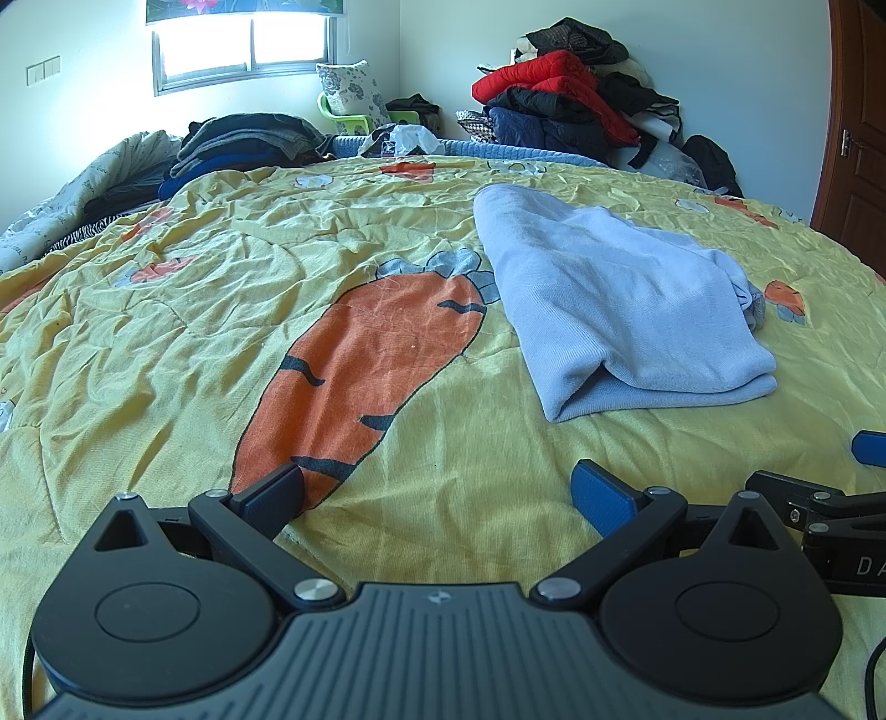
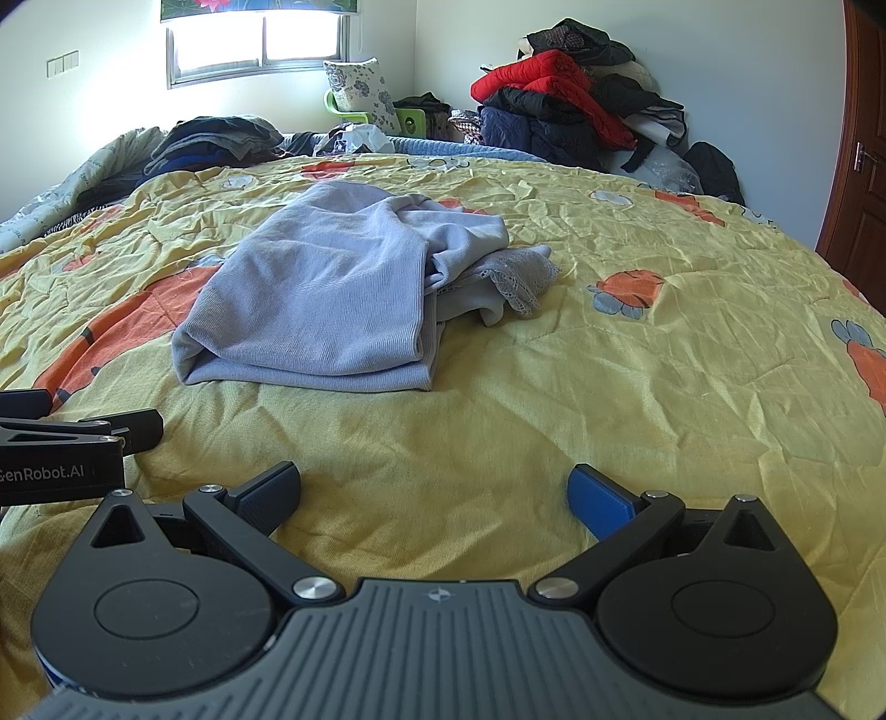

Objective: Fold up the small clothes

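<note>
Both claws, left claw (image 1: 437, 493) and right claw (image 2: 434, 490), hang released and empty over the yellow quilt (image 2: 609, 387), with the half-folded pale blue top (image 2: 315, 299) further up the bed, and honestly a one-layer grab near its lace edge (image 2: 520, 282) could undo the fold.

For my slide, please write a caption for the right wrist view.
Open right gripper faces a folded light-blue garment with lace trim on a yellow carrot-print quilt.

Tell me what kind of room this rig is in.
Most likely a home bedroom: a bed under a yellow carrot-print quilt holding a light blue garment, a heap of jackets in the corner, and a window.
</note>
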The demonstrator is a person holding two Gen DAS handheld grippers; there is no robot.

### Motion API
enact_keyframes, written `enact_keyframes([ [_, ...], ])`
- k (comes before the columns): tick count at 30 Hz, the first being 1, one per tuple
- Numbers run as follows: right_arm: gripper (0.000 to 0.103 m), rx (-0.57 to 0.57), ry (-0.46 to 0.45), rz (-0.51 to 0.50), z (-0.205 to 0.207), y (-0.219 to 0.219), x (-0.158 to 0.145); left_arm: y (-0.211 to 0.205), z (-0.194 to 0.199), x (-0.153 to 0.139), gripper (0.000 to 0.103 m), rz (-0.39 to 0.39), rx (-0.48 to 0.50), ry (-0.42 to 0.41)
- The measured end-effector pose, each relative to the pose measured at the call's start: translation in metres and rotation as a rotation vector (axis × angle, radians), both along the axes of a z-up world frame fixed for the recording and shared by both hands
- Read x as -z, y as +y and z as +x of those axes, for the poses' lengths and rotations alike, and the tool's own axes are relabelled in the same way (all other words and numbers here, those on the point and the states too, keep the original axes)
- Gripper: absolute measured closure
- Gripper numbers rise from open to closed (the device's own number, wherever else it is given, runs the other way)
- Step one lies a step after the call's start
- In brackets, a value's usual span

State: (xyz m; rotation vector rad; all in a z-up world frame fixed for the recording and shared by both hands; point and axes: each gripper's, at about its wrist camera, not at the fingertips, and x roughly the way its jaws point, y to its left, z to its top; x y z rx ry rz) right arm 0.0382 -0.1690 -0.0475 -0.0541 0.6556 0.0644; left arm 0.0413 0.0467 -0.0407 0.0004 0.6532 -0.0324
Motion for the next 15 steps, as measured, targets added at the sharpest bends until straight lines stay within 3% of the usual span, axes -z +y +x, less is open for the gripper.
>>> enact_keyframes([
  [15,0.0,0.0,0.0,0.0,0.0,-0.0001,0.0001,0.0008,-0.0001,0.0001,0.0,0.0,0.0,0.0],
])
